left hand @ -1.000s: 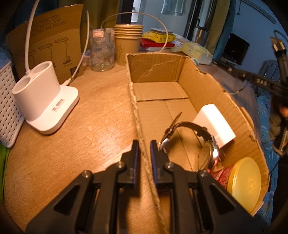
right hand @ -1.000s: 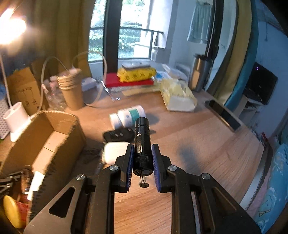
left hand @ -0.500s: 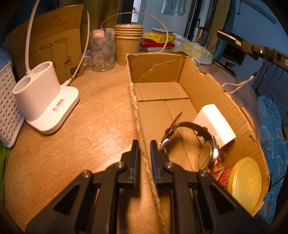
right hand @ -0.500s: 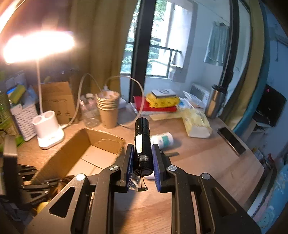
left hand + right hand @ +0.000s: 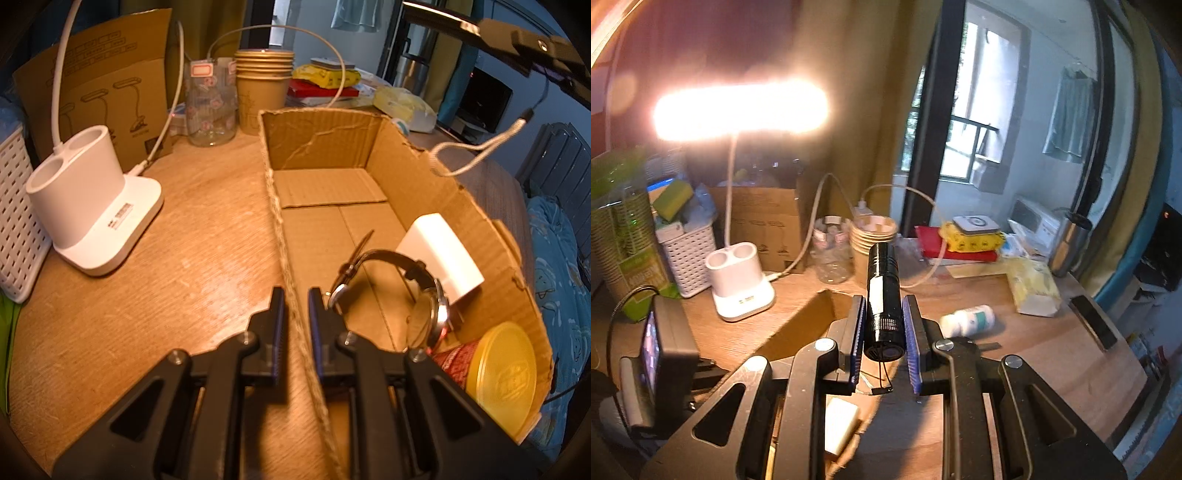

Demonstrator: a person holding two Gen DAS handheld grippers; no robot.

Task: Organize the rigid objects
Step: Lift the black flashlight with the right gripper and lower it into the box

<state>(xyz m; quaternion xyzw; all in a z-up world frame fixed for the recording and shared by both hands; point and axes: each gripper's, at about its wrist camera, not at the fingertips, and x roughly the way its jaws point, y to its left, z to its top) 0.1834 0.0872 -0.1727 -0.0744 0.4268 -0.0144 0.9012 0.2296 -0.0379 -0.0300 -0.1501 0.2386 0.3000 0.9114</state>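
My left gripper (image 5: 295, 295) is shut on the left wall of the open cardboard box (image 5: 325, 192), one finger on each side of the rim. In the box lie a black-strapped wristwatch (image 5: 428, 299), a white block (image 5: 439, 251) and a red can with a yellow lid (image 5: 502, 373). My right gripper (image 5: 884, 306) is shut on a black flashlight (image 5: 882, 288), which points forward, and hangs in the air above the box's (image 5: 812, 314) near end. The white block (image 5: 842, 424) shows below its fingers.
A white lamp base (image 5: 92, 206), a white basket (image 5: 14, 221), a glass jar (image 5: 210, 103) and stacked paper cups (image 5: 264, 85) stand left of and behind the box. On the desk to the right lie a white bottle (image 5: 971, 319), a tissue pack (image 5: 1034, 288) and a phone (image 5: 1093, 325).
The right gripper rose with the flashlight and swung left, from the desk to above the box. The left gripper kept its hold on the box wall.
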